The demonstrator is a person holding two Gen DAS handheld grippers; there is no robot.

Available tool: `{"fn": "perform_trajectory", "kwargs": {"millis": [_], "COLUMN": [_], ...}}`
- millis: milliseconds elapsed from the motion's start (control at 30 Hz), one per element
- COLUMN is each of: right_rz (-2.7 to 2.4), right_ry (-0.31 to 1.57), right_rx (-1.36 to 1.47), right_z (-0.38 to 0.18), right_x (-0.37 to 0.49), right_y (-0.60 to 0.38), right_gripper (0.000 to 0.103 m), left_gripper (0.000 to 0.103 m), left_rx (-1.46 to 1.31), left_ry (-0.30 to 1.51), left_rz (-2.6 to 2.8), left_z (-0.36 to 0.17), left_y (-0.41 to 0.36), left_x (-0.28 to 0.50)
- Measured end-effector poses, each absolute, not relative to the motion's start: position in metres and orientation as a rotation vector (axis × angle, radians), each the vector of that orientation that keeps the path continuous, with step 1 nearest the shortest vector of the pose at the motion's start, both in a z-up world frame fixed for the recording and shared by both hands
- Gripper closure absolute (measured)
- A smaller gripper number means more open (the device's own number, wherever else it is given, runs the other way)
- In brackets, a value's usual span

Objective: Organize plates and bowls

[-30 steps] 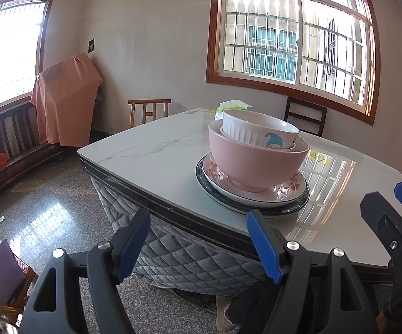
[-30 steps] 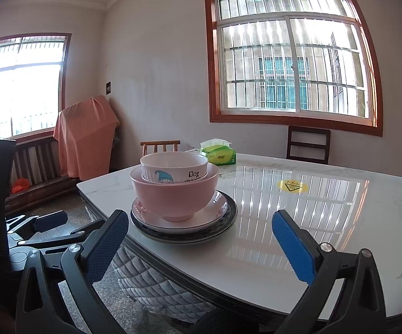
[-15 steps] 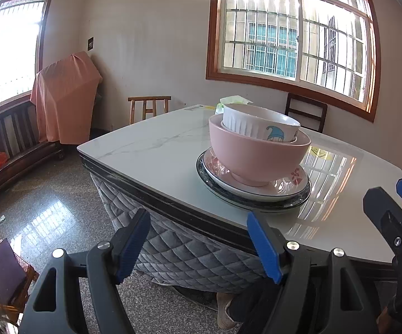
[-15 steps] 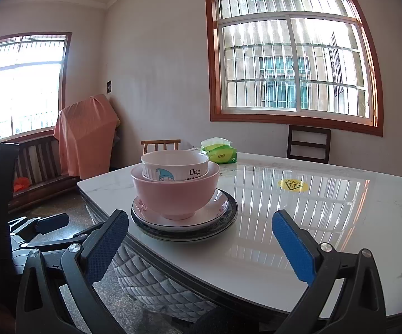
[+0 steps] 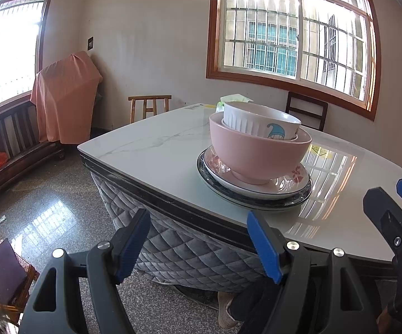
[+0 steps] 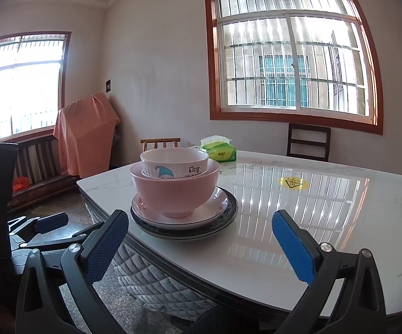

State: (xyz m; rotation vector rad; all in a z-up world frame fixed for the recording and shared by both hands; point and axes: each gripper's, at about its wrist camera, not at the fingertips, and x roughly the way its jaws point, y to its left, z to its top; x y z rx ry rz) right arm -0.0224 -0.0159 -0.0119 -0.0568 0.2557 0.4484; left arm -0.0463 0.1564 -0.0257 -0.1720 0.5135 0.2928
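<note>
The white bowl (image 6: pixel 174 162) reads "Dog"; a yellow warning sticker (image 6: pixel 293 183) lies on the table (image 6: pixel 340 222).

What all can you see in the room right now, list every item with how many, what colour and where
white bowl: 1, white with blue figure, nested in the pink bowl
pink bowl: 1, pink, on the top plate
floral plate: 1, white with pink flowers, on the dark-rimmed plate
dark-rimmed plate: 1, dark rim, bottom of the stack
table: 1, white marble top, quilted grey skirt
tissue pack: 1, green, far table edge
sticker: 1, yellow, on the tabletop
chairs: 2, wooden, beyond the table
cloth: 1, orange, draped by the bench
left gripper: 1, black, blue pads, open
right gripper: 1, black, blue pads, open
</note>
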Motion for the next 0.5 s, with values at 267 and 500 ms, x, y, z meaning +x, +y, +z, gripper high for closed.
{"fn": "perform_trajectory", "kwargs": {"millis": [267,500], "right_rz": [0.449,0.450], "right_ry": [0.258,0.264], "right_rx": [-0.052,-0.052], "right_z": [-0.0132,-0.0144], "right_x": [-0.0213,-0.0213], "right_y": [-0.0176,-0.0179], "right_gripper": [0.001,0.001], "left_gripper": [0.029,0.029], "left_rx": [-0.164,-0.163], "left_ry": [0.516,0.519], "left_rz": [0.294,0.293], "left_z": [-0.0265,-0.0266], "left_y": [0.1559,0.1555], "left_x": [-0.0454,-0.0446]}}
